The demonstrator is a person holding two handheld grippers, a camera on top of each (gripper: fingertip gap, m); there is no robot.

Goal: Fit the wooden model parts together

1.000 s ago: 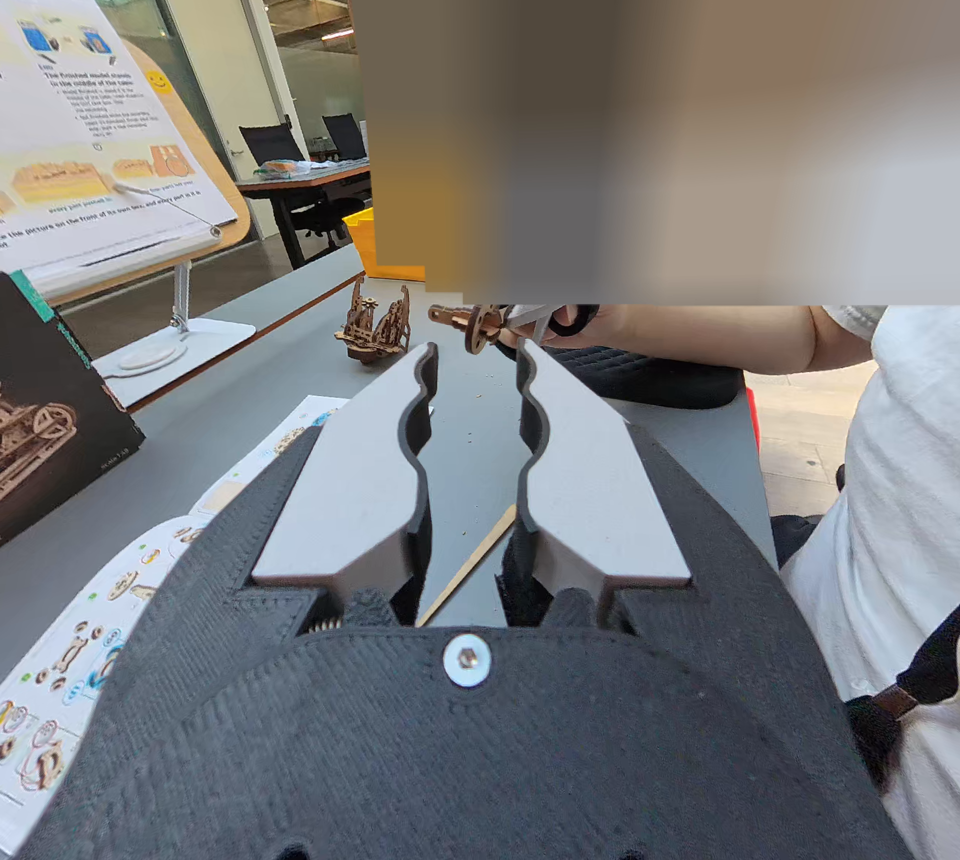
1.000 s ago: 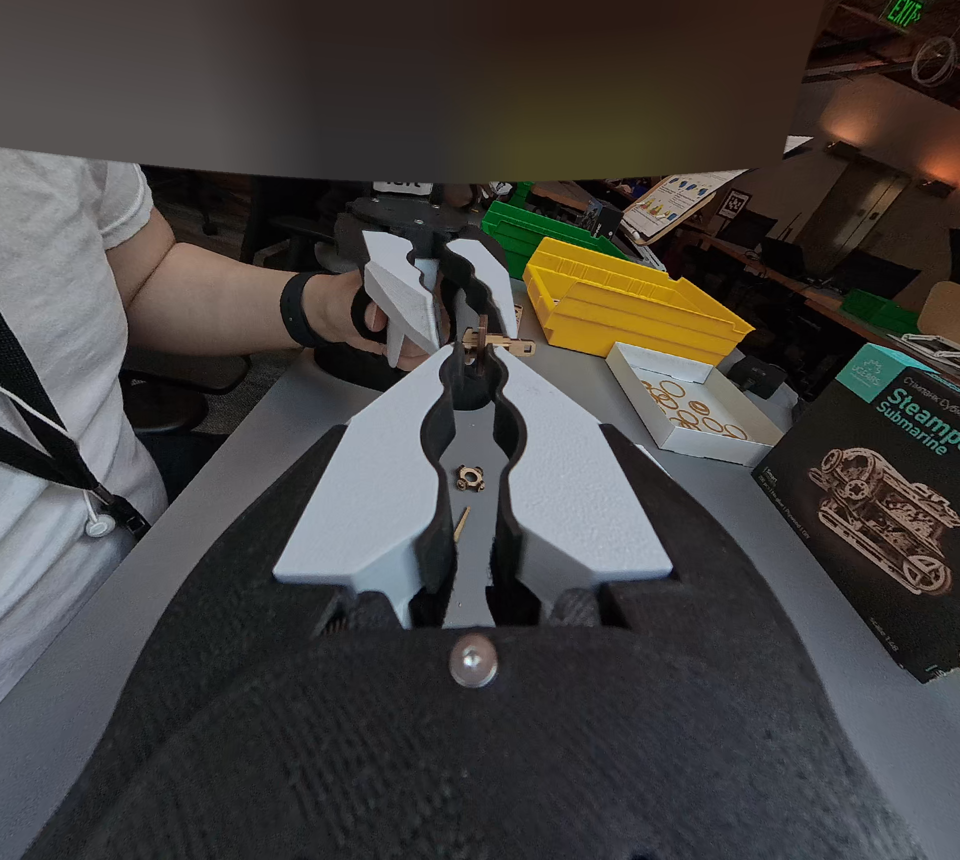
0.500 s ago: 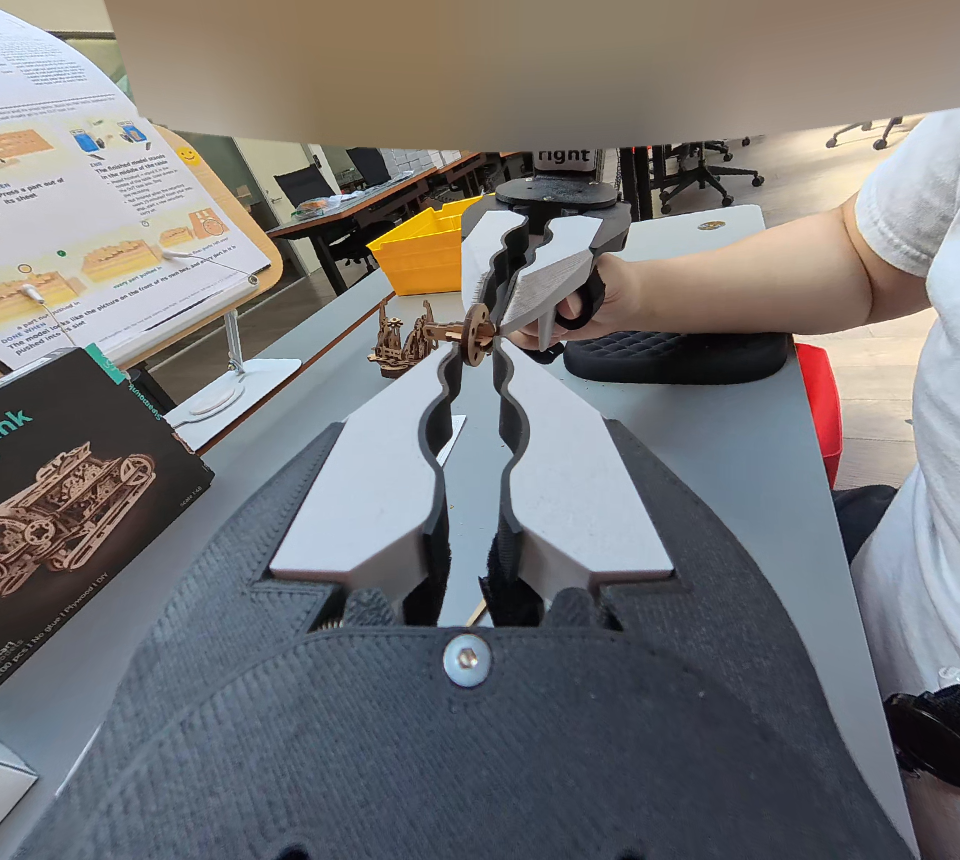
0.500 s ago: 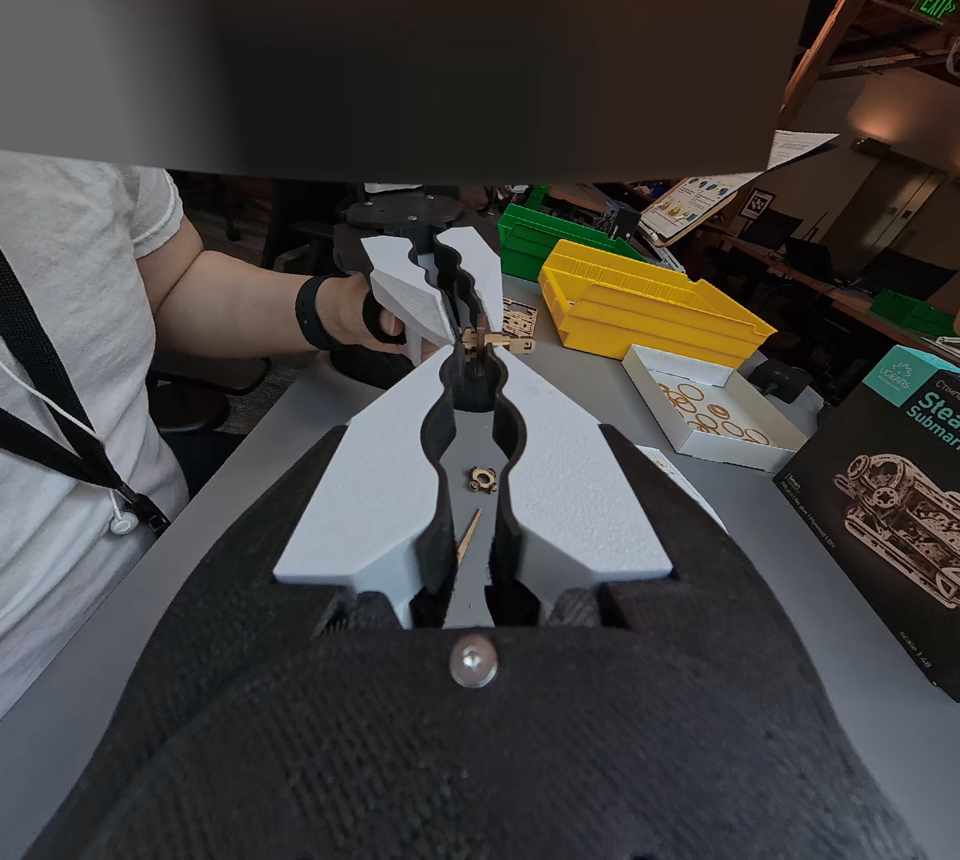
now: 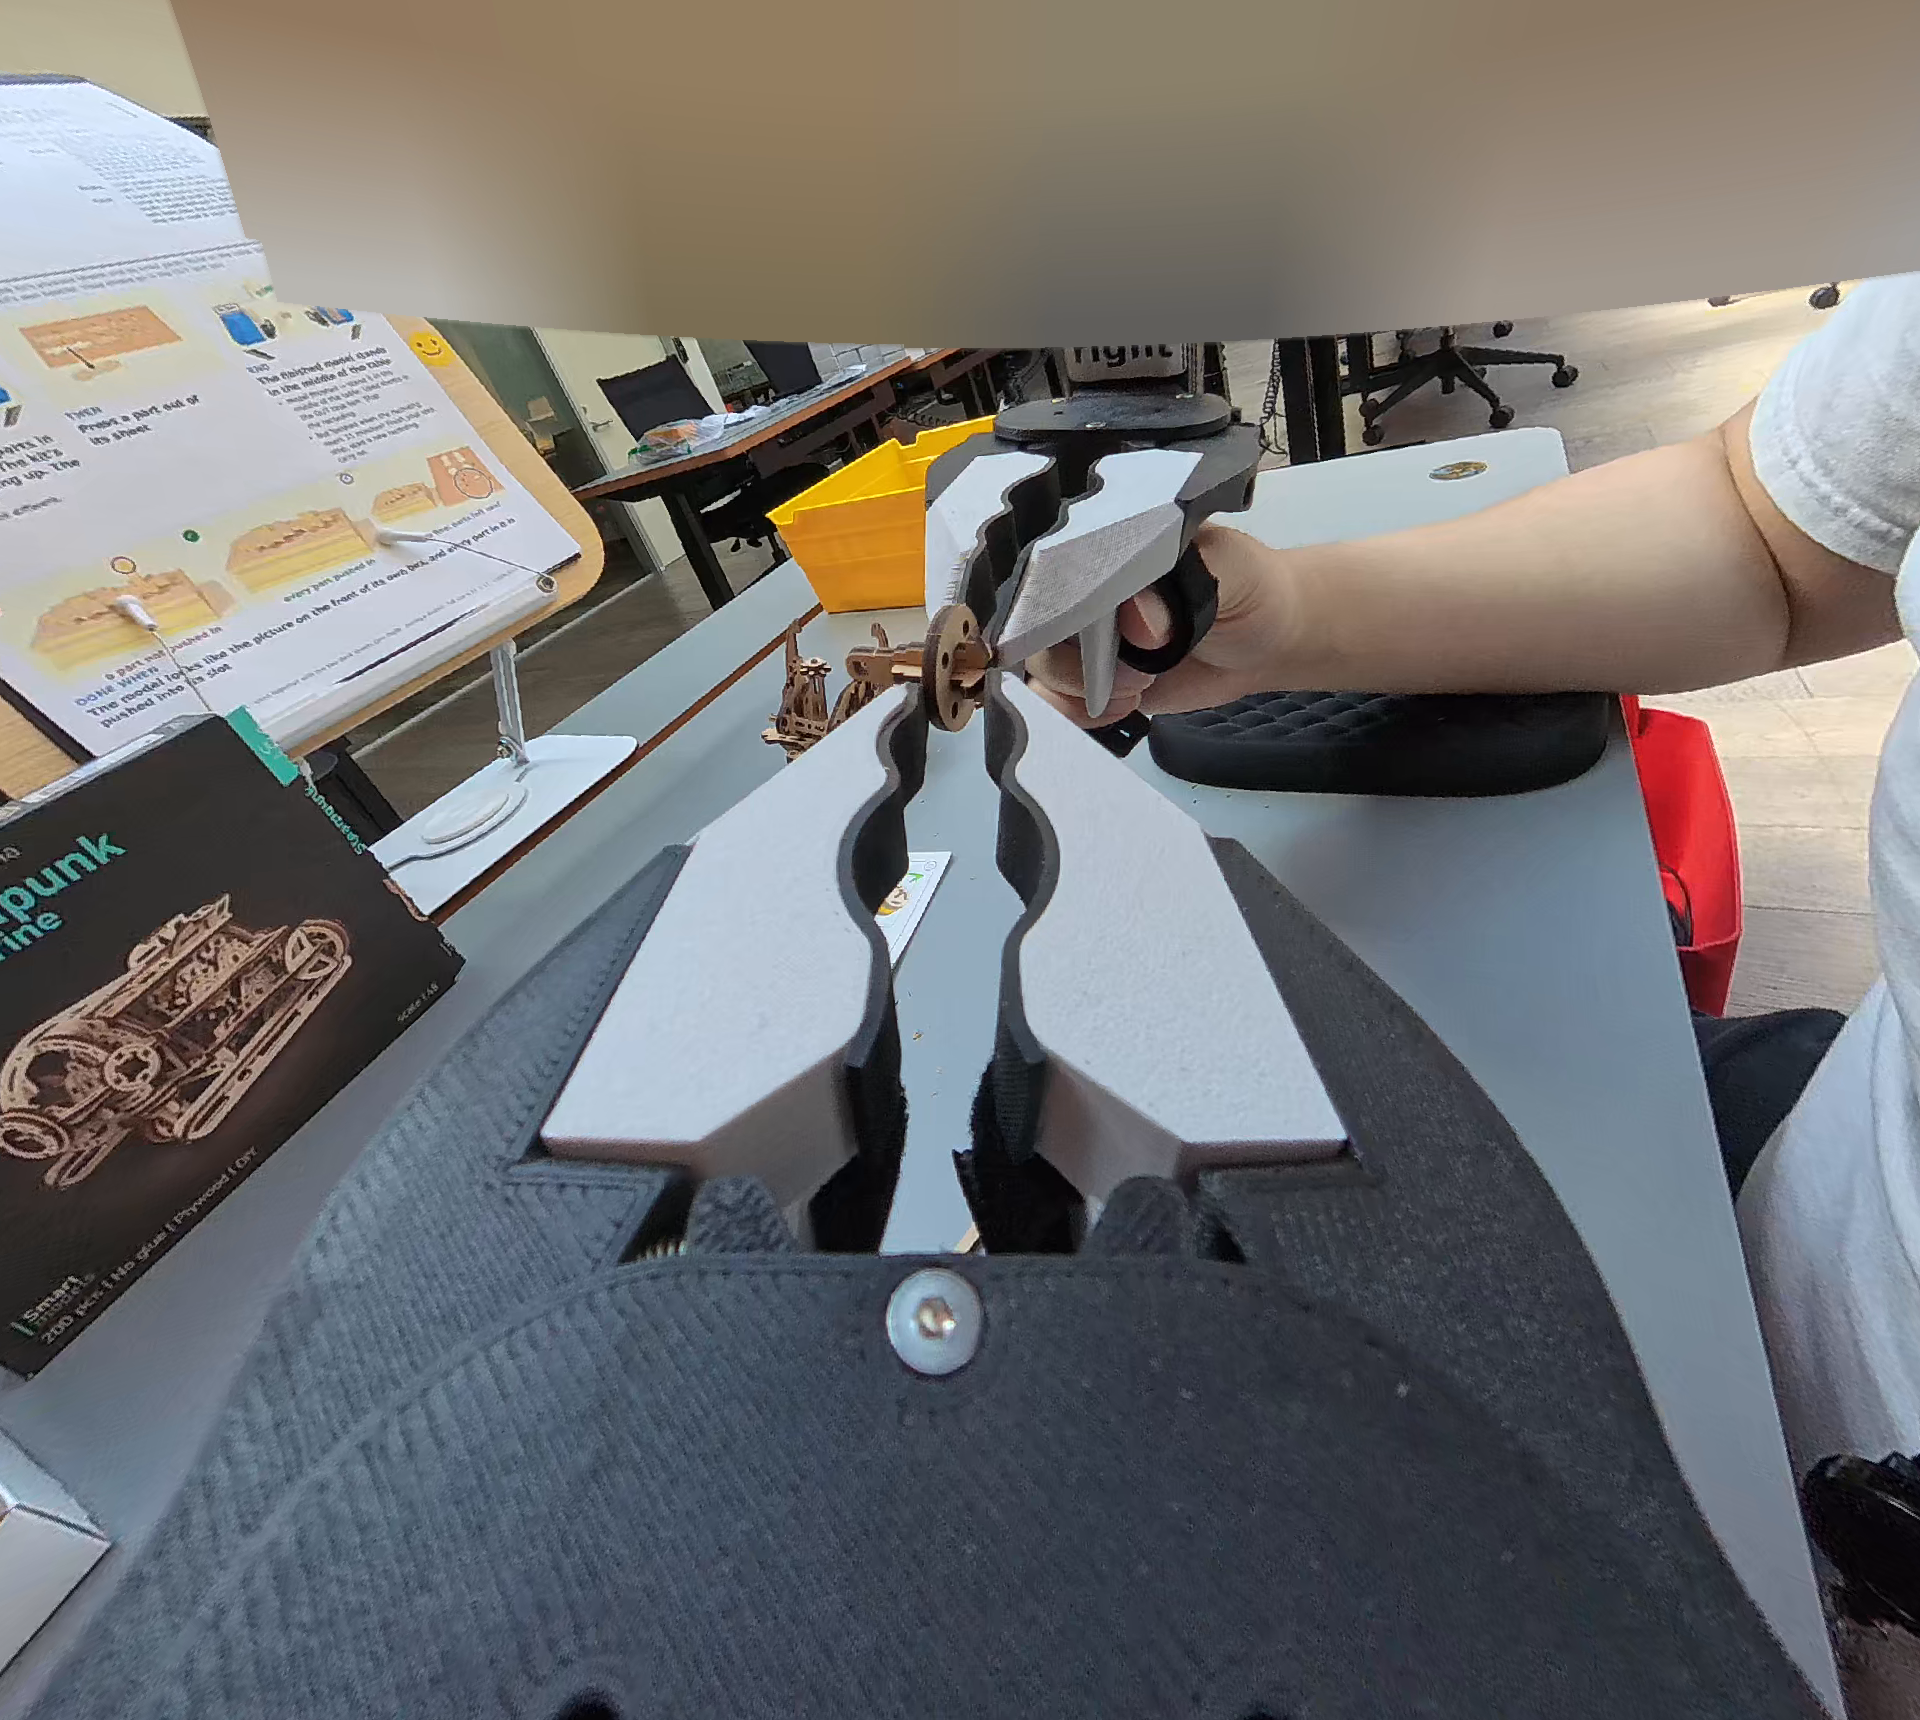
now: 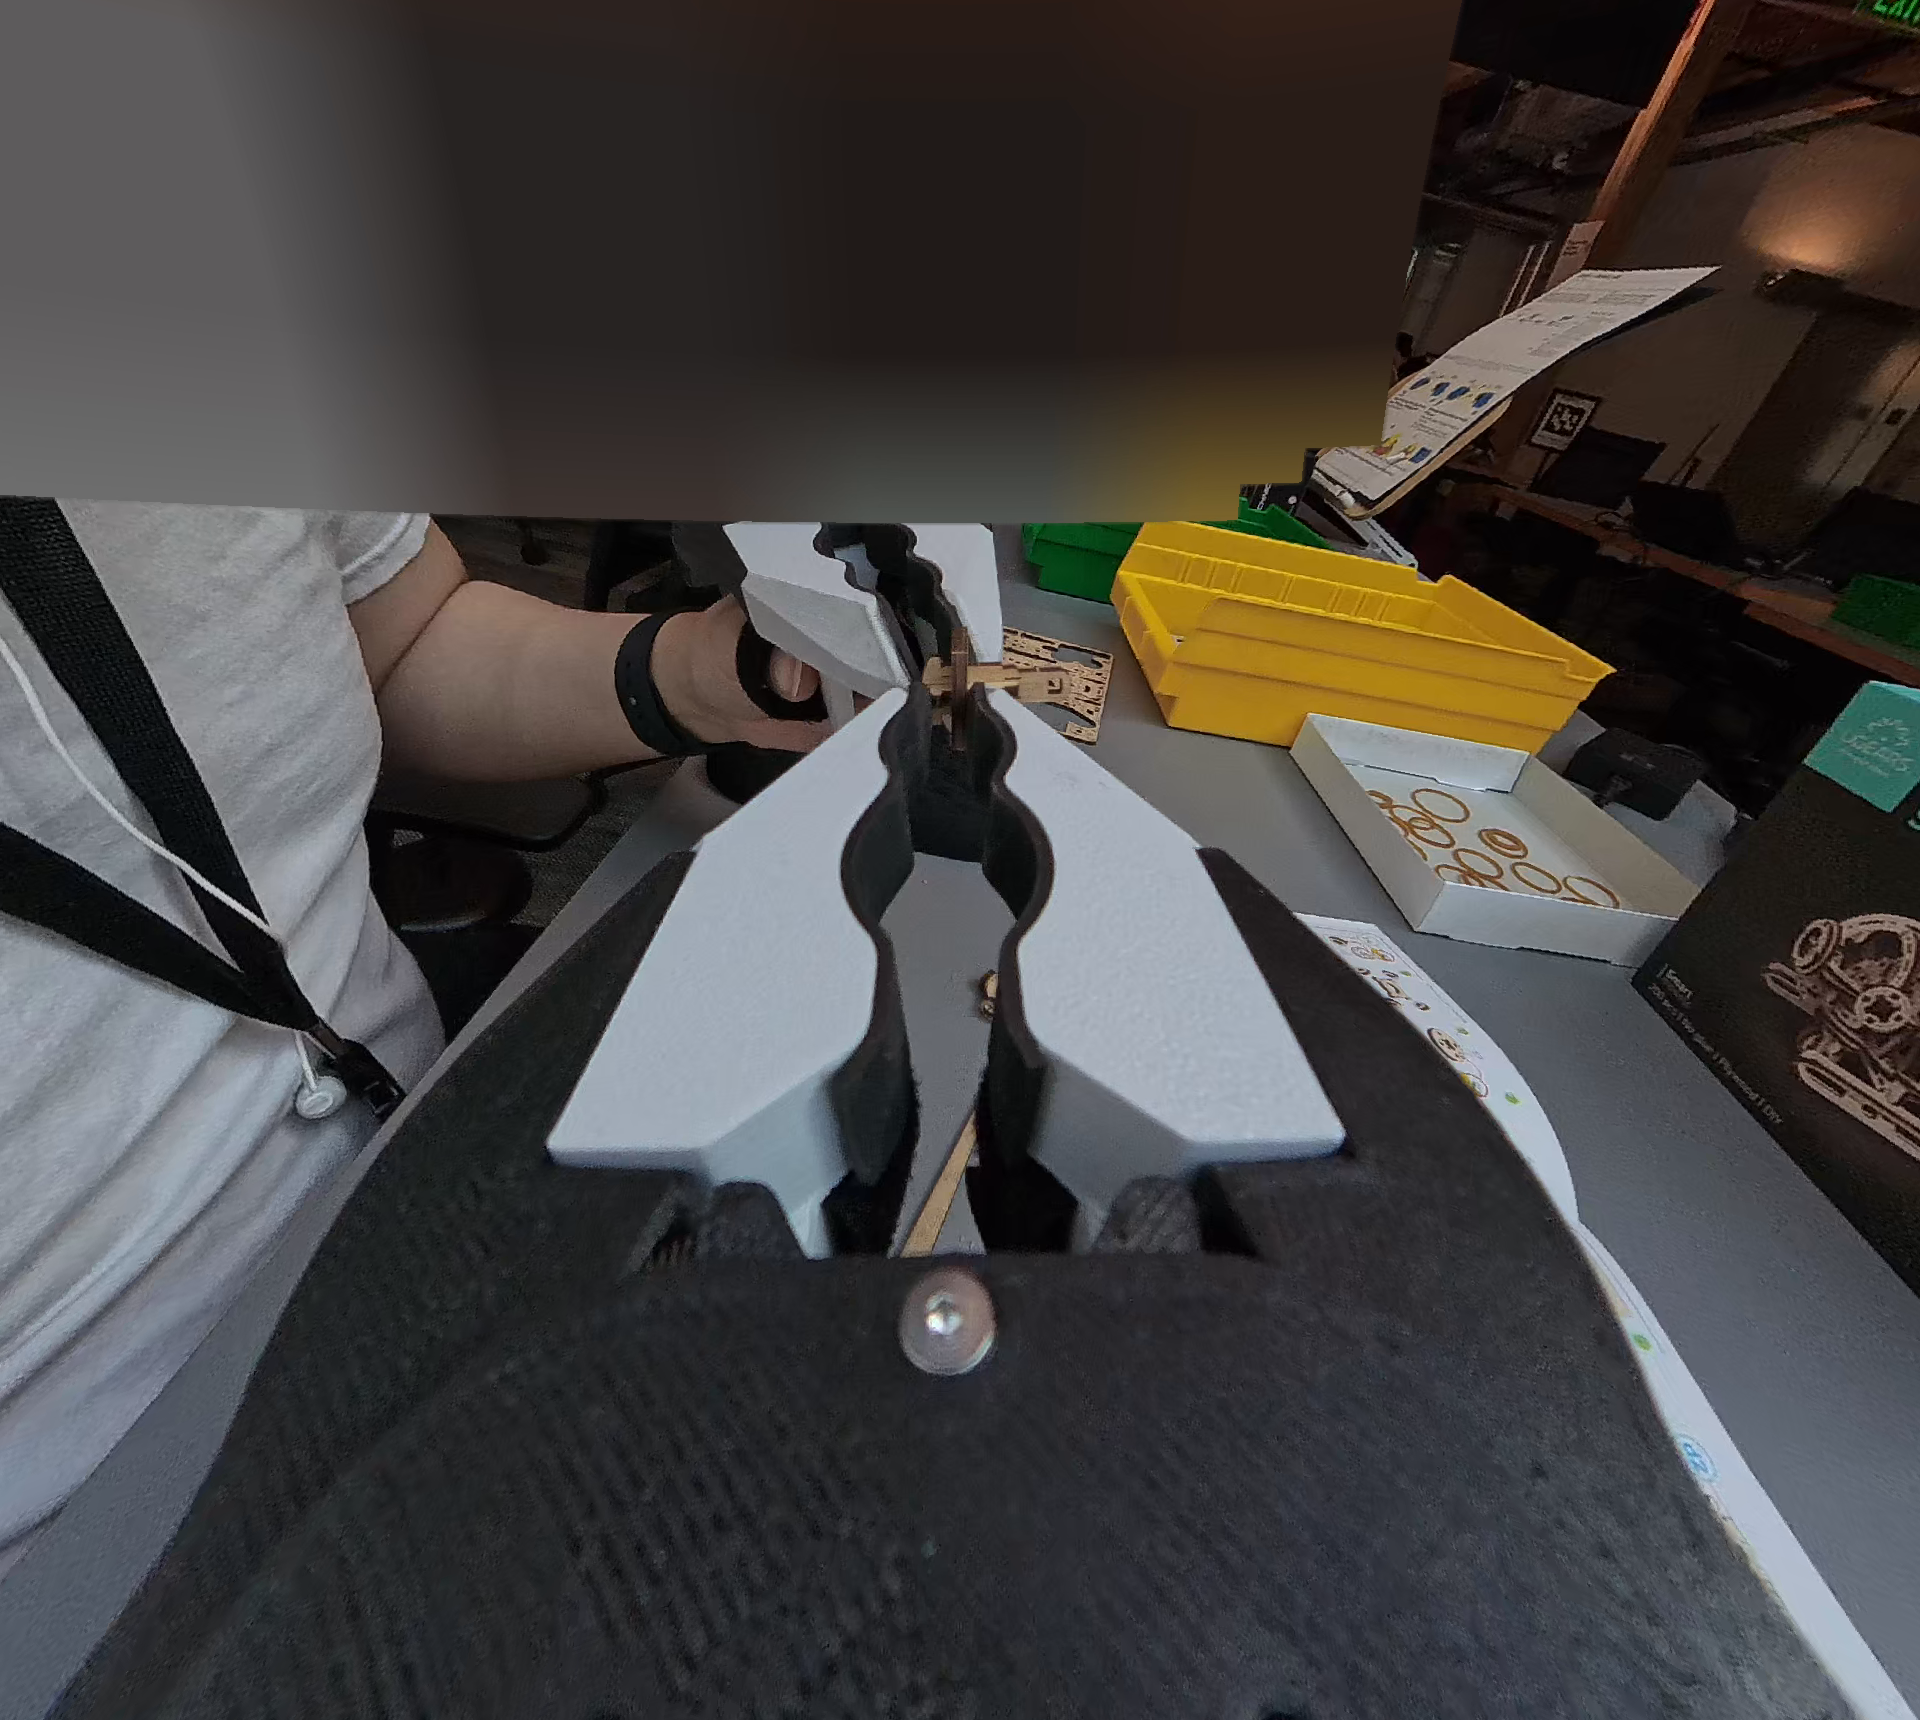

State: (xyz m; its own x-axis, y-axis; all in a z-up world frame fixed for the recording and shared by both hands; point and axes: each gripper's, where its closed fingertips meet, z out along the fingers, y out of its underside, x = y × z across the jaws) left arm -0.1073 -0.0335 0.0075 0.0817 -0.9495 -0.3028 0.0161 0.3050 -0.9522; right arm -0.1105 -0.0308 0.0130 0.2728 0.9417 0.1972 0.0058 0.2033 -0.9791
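Two hand-held grippers meet in mid-air above a grey table, sharing one small wooden assembly: a round disc threaded on a short notched shaft; in the left wrist view the left gripper has its tips drawn nearly together at either edge of the disc, though whether they truly pinch it I cannot tell; the right gripper, coming in from 1 o'clock, appears clamped on the shaft's end just behind the disc.

In the right wrist view the disc stands edge-on between the right gripper's own tips, the shaft pointing toward 3 o'clock.

The assembly looks feather-light, thin laser-cut plywood, stiff yet brittle across its tabs and notches; the safest hold is judged to be the disc's flat faces or rim, with light pressure and pushing straight along the shaft, since twisting could snap it.

A finished sub-model waits at 11 o'clock; a yellow bin sits at 2 o'clock.
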